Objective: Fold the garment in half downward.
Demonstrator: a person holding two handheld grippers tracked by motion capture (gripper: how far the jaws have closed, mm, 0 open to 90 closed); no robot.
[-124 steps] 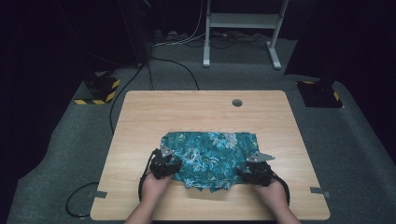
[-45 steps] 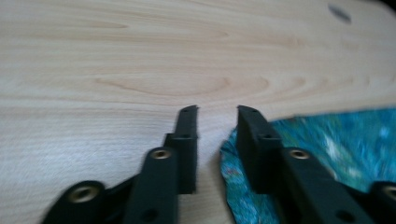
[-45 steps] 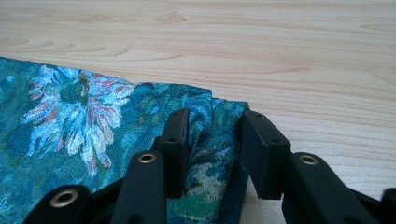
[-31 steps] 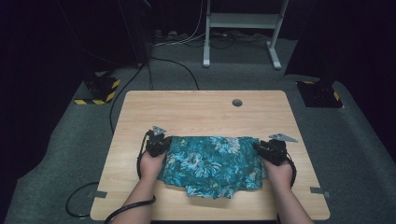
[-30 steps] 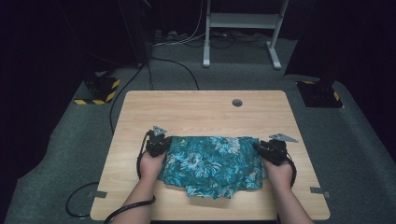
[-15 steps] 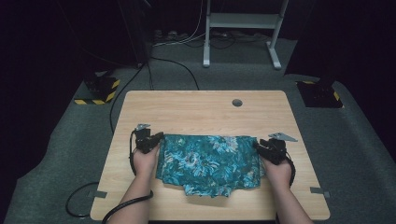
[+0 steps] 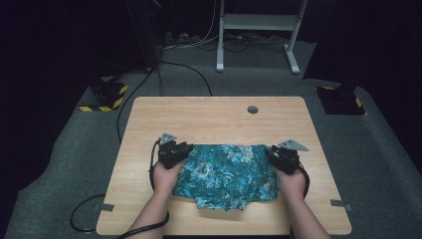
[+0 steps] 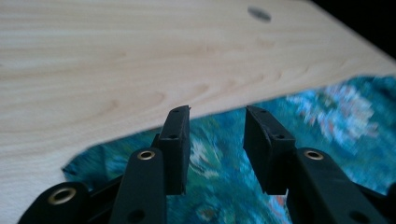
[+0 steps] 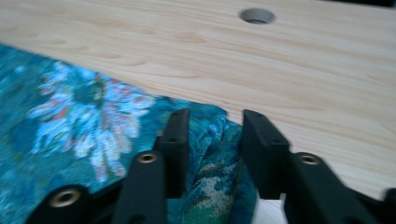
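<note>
A teal floral cloth (image 7: 226, 174) lies spread on the near half of the wooden table (image 7: 209, 119). My left gripper (image 7: 185, 148) is at the cloth's far left corner. In the left gripper view its jaws stand open (image 8: 217, 119) just above the cloth's edge (image 8: 219, 163), with nothing pinched. My right gripper (image 7: 271, 152) is at the far right corner. Its open jaws (image 9: 215, 121) straddle a raised fold of the cloth (image 9: 217, 154) without closing on it. A hand holds each gripper from the near side.
A round cable hole (image 7: 253, 109) sits near the table's far edge. Bare wood stretches beyond the cloth. Grey tape tabs (image 7: 338, 202) mark the table's near corners. On the floor are striped bases (image 7: 104, 94) and a metal stand (image 7: 259, 22).
Both grippers have moved from the cloth's near edge to its far corners. In the last half second the left gripper shifted right, onto the cloth's corner. The right one held still.
</note>
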